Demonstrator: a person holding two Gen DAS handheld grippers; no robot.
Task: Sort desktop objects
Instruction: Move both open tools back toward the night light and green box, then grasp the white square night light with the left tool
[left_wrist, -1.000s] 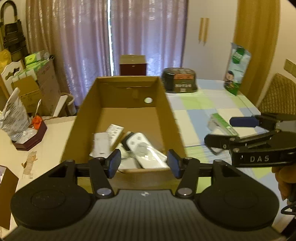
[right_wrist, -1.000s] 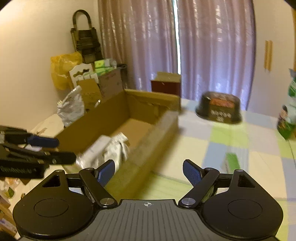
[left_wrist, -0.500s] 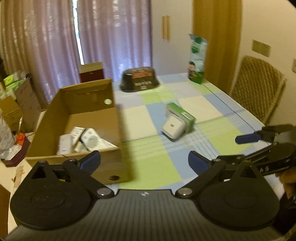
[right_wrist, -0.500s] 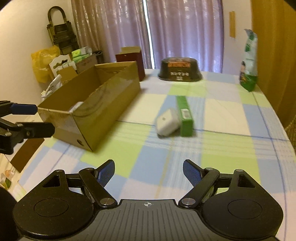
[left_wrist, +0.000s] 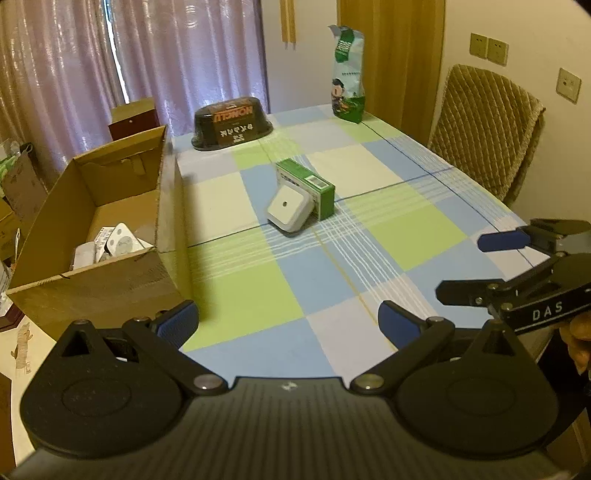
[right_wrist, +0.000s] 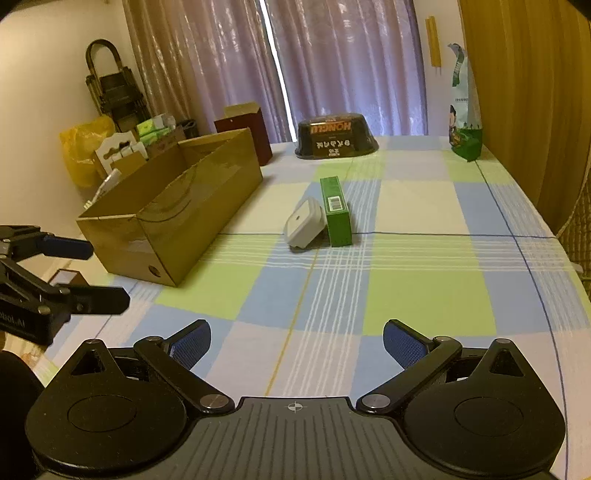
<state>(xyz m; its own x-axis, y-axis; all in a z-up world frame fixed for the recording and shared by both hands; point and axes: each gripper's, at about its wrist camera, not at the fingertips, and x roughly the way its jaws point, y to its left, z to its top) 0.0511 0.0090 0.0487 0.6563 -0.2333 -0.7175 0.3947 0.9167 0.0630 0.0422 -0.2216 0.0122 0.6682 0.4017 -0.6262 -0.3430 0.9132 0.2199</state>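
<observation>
A green carton (left_wrist: 306, 184) (right_wrist: 335, 210) lies mid-table with a white square device (left_wrist: 289, 208) (right_wrist: 304, 223) leaning against it. The open cardboard box (left_wrist: 110, 206) (right_wrist: 173, 206) stands at the table's left edge and holds several white items (left_wrist: 114, 245). My left gripper (left_wrist: 288, 325) hovers open over the near table, well short of the carton, and shows in the right wrist view (right_wrist: 88, 273) at the left. My right gripper (right_wrist: 297, 343) is open too, with nothing between its fingers; it appears at the right in the left wrist view (left_wrist: 476, 266).
A black upturned tub (left_wrist: 232, 123) (right_wrist: 336, 136) and a tall green snack bag (left_wrist: 347, 74) (right_wrist: 463, 107) stand at the table's far end. A quilted chair (left_wrist: 484, 129) is by the right edge. Boxes and bags (right_wrist: 110, 151) crowd the floor left of the table.
Both grippers pulled back from above the cardboard box toward the near table edge and swung right. My left gripper's jaws spread wider. The carton and white device came into full view.
</observation>
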